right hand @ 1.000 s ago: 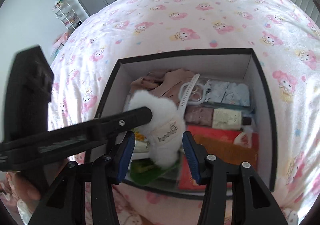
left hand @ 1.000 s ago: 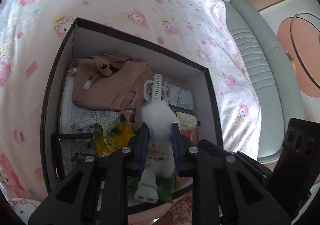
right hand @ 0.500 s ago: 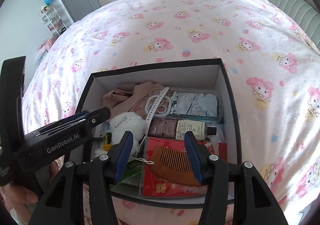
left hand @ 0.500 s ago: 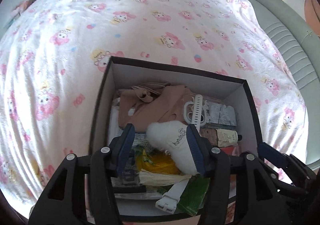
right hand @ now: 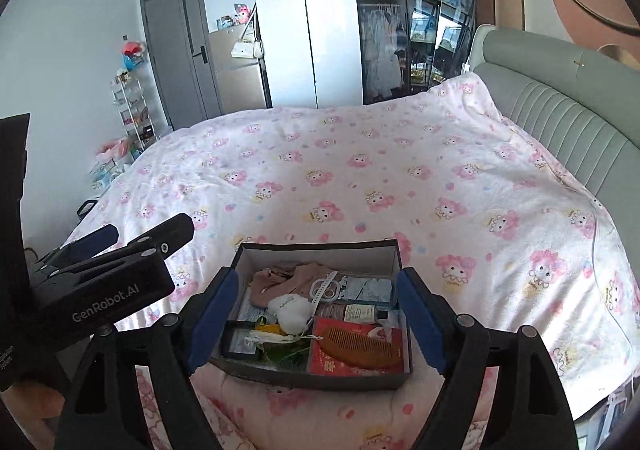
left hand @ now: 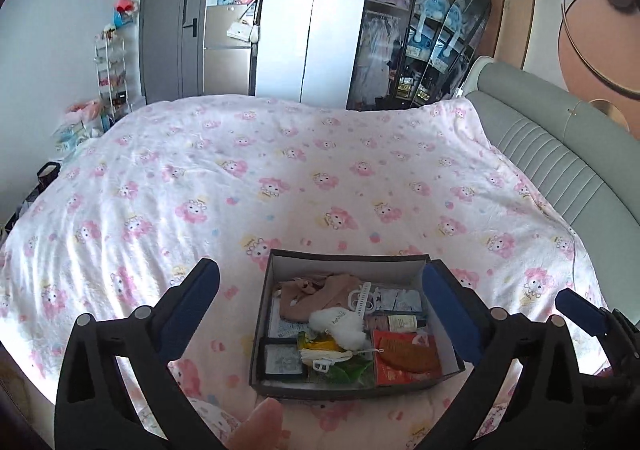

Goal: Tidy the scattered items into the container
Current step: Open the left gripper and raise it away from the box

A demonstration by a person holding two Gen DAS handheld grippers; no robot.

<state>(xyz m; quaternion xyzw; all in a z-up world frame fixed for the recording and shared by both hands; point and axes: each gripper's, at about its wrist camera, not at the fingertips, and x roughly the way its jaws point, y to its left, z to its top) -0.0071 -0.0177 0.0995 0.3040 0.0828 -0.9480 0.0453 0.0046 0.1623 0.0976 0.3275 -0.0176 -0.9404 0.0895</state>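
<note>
I have both tools raised above the bed, looking down at the dark cardboard box with pale inner walls (left hand: 348, 258), which sits on the pink cartoon-print quilt (left hand: 280, 185) near its front edge.

My left gripper (left hand: 320, 302) has its blue-padded jaws opening, spread wide, with nothing between them; in its view the box shows in the gap between the pads, well below them. My right gripper (right hand: 316, 318) is likewise opening, its jaws wide apart and holding nothing, the box framed between its pads.

Inside the box, taking its centre as the dial: the fluffy white plush pouch (left hand: 340, 326) lies near the middle. At 11 o'clock is the crumpled tan cloth (left hand: 316, 292). At 12 to 1 o'clock a white perforated strap (left hand: 362, 300) leans against a pale blue flat packet (left hand: 400, 298). At 3 o'clock lies a small brown tube with a cream label (left hand: 396, 322). At 4 to 5 o'clock an orange-brown wooden comb (left hand: 408, 356) rests on a red paper packet (left hand: 390, 372). At 6 o'clock I see a green wrapper (left hand: 348, 372), and a yellow wrapper (left hand: 320, 344) just above it. At 7 to 8 o'clock sits a black-framed square item (left hand: 282, 362).

A fingertip (left hand: 260, 428) shows at the bottom edge of the left view. In the right view the left tool's black body (right hand: 108, 290) stands at 9 o'clock. A grey-green padded headboard (left hand: 560, 161) runs along the bed at 2 o'clock.
</note>
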